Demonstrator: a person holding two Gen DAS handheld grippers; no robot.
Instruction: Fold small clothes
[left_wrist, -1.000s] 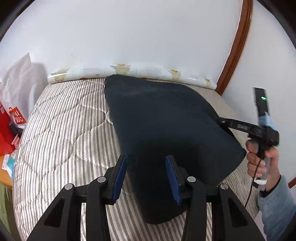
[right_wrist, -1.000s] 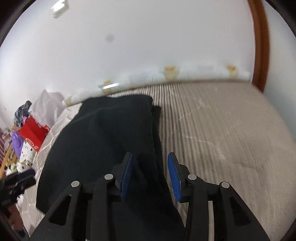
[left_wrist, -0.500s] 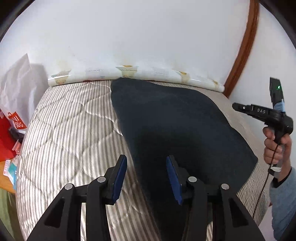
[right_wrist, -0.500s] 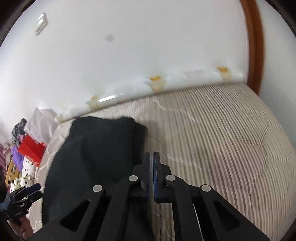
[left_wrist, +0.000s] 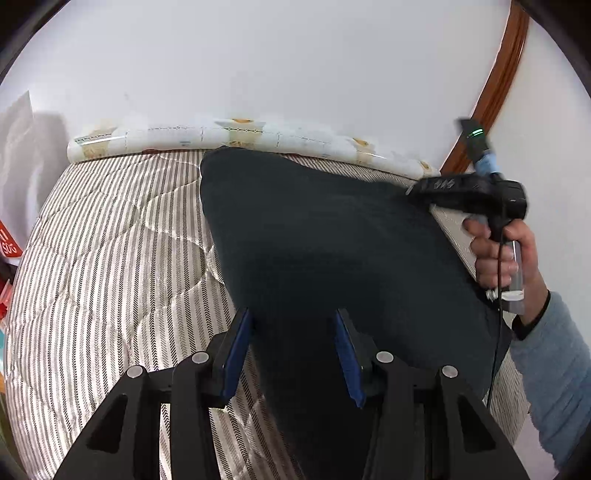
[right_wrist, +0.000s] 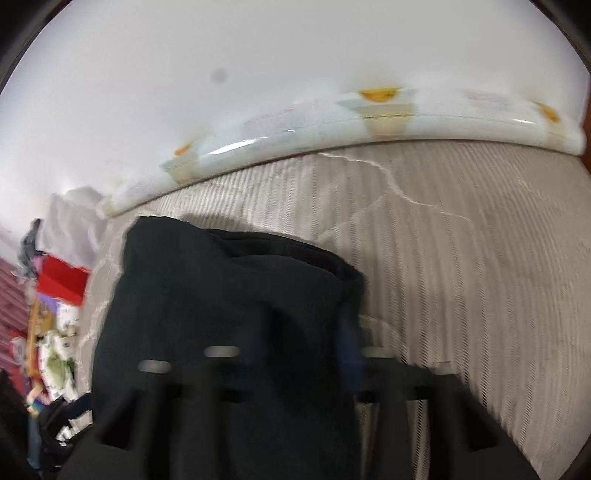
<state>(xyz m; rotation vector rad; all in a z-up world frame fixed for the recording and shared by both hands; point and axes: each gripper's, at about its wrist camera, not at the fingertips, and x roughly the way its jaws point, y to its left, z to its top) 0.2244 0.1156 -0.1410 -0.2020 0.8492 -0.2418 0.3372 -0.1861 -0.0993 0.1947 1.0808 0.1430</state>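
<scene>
A dark navy cloth garment lies flat on the striped quilted mattress, its near hem between the left gripper's parted, unclamped jaws. The right gripper, blurred, is opening over the cloth's edge; pinching both corners evenly should keep the fold square.

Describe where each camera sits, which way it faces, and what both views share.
Left wrist: on the left gripper, looking down over the dark folded garment on the striped quilted mattress; the person's right hand shows.
Right wrist: on the blurred, opening right gripper, facing the wall.
Shared: garment, mattress, patterned roll.
</scene>
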